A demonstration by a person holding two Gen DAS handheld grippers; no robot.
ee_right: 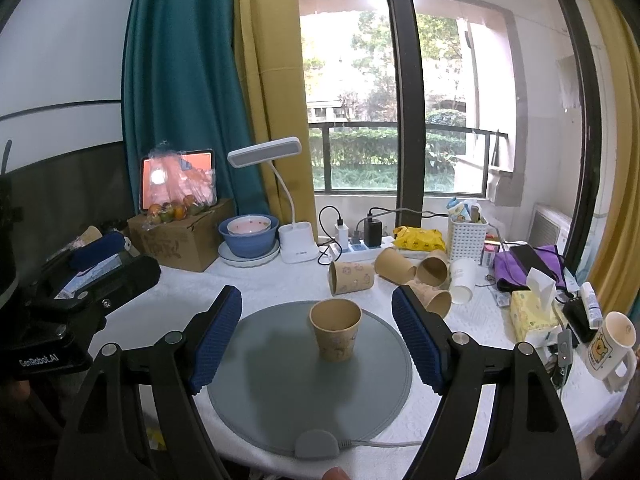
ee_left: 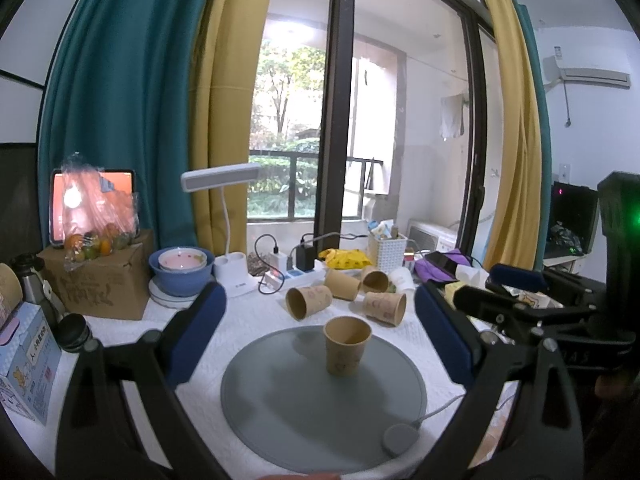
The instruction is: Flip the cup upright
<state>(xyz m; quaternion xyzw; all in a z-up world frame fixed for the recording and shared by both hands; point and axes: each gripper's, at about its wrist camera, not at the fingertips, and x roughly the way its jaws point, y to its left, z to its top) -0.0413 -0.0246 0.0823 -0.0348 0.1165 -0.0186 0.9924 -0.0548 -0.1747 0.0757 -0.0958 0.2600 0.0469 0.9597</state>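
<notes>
A brown paper cup [ee_left: 346, 345] stands upright, mouth up, on a round grey mat [ee_left: 280, 408]; it also shows in the right wrist view [ee_right: 335, 333] on the same mat [ee_right: 280, 392]. My left gripper [ee_left: 320, 328] is open and empty, its blue pads wide apart on either side of the cup, a little short of it. My right gripper [ee_right: 318, 320] is open and empty too, with the cup standing between and just beyond its fingertips. Neither gripper touches the cup.
Several brown paper cups [ee_right: 351, 277] lie on their sides behind the mat, with a white cup [ee_right: 463, 280]. At the back stand a blue bowl [ee_right: 249, 236], a desk lamp [ee_right: 298, 246], a power strip [ee_right: 360, 249] and a cardboard box [ee_right: 180, 240]. A tissue box [ee_right: 534, 316] and a mug [ee_right: 610, 346] are at the right.
</notes>
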